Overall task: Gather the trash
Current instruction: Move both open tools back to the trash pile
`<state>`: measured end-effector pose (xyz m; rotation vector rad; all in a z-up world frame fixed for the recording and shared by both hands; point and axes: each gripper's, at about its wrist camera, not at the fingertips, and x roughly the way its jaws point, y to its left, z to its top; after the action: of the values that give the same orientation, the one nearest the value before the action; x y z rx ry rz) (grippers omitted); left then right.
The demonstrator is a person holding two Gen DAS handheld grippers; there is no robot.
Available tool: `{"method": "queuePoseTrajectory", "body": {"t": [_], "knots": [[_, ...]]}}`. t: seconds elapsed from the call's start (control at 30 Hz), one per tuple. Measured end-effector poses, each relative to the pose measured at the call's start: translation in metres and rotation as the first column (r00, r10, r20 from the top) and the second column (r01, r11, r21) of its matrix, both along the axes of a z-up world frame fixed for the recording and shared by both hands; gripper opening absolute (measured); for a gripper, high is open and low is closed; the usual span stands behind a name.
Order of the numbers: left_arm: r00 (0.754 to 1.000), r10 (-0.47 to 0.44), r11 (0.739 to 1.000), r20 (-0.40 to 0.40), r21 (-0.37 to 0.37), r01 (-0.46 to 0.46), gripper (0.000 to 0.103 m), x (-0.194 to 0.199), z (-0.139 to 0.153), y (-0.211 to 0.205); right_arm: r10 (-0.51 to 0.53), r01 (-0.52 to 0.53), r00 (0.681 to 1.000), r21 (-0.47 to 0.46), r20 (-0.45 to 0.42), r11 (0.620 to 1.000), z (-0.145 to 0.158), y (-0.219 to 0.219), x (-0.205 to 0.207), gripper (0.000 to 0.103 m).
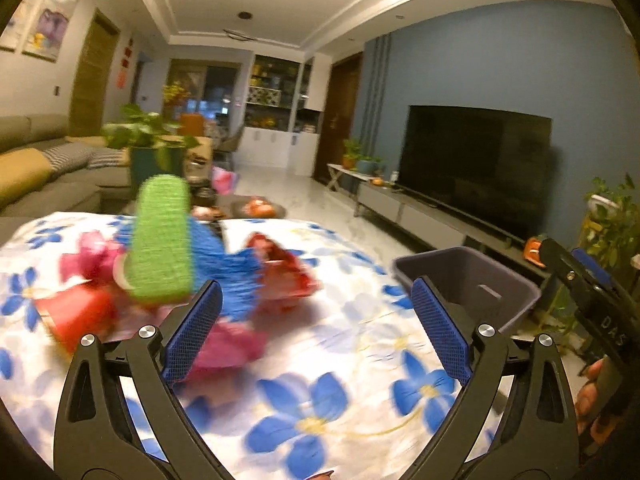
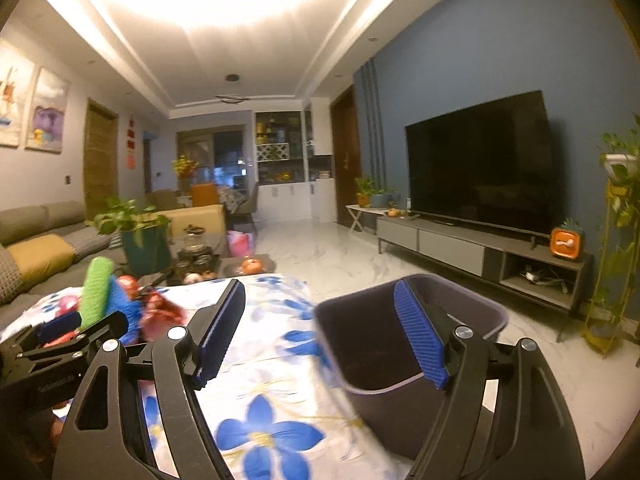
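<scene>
Above the floral tabletop, both grippers, left and right, hang released, empty, between the trash pile and grey bin.

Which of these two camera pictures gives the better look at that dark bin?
The right wrist view shows the dark bin best: it is close and large, with its rim and inside visible, though the right hand-held gripper covers part of it. In the left wrist view the bin is smaller and sits off to the right at the flowered cloth's edge.
</scene>
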<state>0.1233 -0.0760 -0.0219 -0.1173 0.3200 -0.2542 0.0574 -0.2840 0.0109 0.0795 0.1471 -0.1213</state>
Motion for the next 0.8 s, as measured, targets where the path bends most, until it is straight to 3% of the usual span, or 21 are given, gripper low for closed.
{"method": "queuePoseTrajectory", "body": {"t": [0.2, 0.4, 0.8], "knots": [[0.989, 0.15, 0.989, -0.002, 0.004, -0.15, 0.094, -0.019, -0.004, 0.051, 0.084, -0.084, 0.996, -0.007, -0.007, 0.996, 0.001, 0.031, -0.001, 0.075], [0.94, 0.341, 0.938, 0.012, 0.058, -0.341, 0.094, -0.033, -0.015, 0.104, 0.159, -0.16, 0.987, -0.024, -0.032, 0.987, -0.005, 0.064, 0.009, 0.075], [0.881, 0.471, 0.882, -0.041, -0.001, -0.471, 0.094, -0.04, -0.024, 0.178, 0.295, -0.299, 0.952, -0.04, -0.08, 0.954, -0.023, 0.138, 0.041, 0.075]]}}
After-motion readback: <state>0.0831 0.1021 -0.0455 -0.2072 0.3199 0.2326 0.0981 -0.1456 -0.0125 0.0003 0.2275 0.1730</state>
